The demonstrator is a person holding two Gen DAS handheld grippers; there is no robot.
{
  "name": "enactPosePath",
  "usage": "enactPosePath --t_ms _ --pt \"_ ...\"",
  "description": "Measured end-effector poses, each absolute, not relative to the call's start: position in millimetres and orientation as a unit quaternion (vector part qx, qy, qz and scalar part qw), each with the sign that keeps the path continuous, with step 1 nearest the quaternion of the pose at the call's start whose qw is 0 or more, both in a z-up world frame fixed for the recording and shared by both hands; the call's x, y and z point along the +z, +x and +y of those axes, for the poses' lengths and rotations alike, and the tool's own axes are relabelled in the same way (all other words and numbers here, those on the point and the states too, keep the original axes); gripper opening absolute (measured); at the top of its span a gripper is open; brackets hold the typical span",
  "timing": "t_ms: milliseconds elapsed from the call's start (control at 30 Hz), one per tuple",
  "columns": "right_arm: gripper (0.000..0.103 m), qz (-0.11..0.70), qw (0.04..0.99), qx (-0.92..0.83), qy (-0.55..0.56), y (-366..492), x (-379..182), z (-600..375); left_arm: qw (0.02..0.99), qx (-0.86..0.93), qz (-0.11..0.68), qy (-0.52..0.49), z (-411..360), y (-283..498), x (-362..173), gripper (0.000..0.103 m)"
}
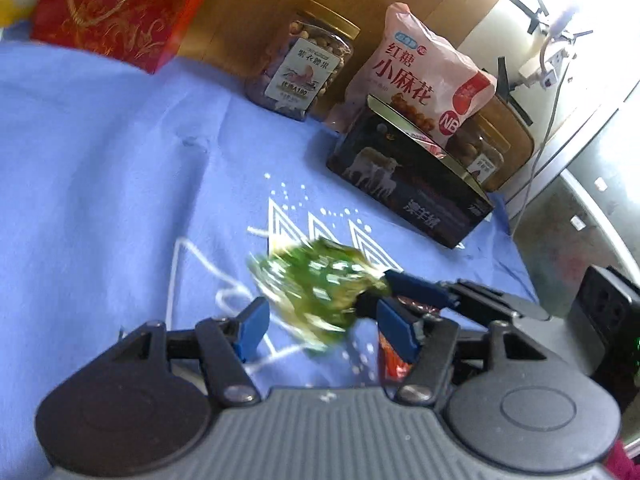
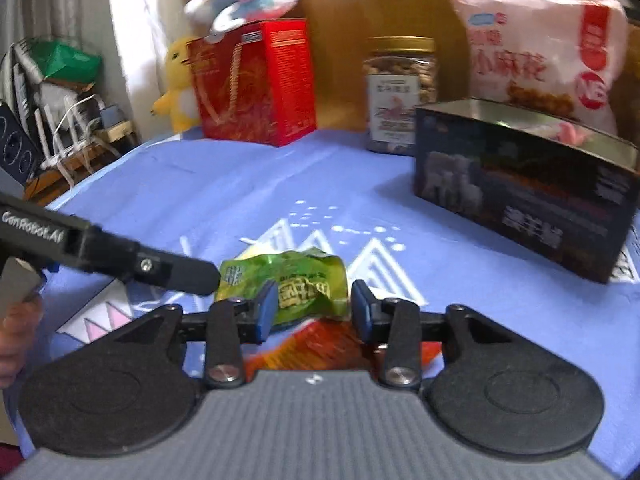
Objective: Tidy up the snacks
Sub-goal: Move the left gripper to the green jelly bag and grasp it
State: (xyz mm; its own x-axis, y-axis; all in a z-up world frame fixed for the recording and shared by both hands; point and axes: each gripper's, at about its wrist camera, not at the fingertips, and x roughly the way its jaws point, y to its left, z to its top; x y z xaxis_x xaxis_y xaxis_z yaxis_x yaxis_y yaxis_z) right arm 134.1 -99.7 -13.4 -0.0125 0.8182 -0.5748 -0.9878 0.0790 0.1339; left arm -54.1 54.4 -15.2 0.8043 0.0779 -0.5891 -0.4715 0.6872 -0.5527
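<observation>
A green snack packet (image 1: 316, 292) (image 2: 296, 282) lies on the blue cloth (image 1: 100, 168) between both grippers. My left gripper (image 1: 320, 322) is open, the packet between its blue pads, blurred. My right gripper (image 2: 314, 312) is open, its pads on either side of the packet's near edge. The right gripper's fingers (image 1: 416, 288) reach the packet from the right in the left wrist view. An orange-red packet (image 2: 320, 344) (image 1: 394, 356) lies under the grippers. A dark open box (image 1: 408, 176) (image 2: 524, 196) stands at the right.
A nut jar (image 1: 304, 68) (image 2: 400, 92), a pink snack bag (image 1: 428, 76) (image 2: 544, 52) and a red gift box (image 1: 120, 8) (image 2: 256, 80) stand at the back. Plush toys (image 2: 180, 76) sit behind the red box. The table edge is at the right (image 1: 516, 240).
</observation>
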Motion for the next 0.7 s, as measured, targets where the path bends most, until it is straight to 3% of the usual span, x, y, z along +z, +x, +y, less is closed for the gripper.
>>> enactPosePath --t_ms 100,167,433,700 --pt "0.047 0.236 0.676 0.673 -0.185 106.8 -11.7 -109.5 0.875 0.16 0.263 -0.373 55.9 -65.2 -16.9 0.061" --pt "0.057 0.235 0.66 0.69 -0.18 95.7 -10.5 -119.3 0.873 0.16 0.257 -0.383 58.3 -71.5 -17.9 0.061" --pt "0.057 0.252 0.656 0.697 -0.146 104.0 -3.7 -136.4 0.867 0.165 0.246 -0.401 63.6 -87.7 -18.1 0.065" --pt "0.056 0.21 0.667 0.678 -0.227 82.0 -29.2 -110.2 0.876 0.154 0.25 -0.382 57.5 -74.5 -19.7 0.075"
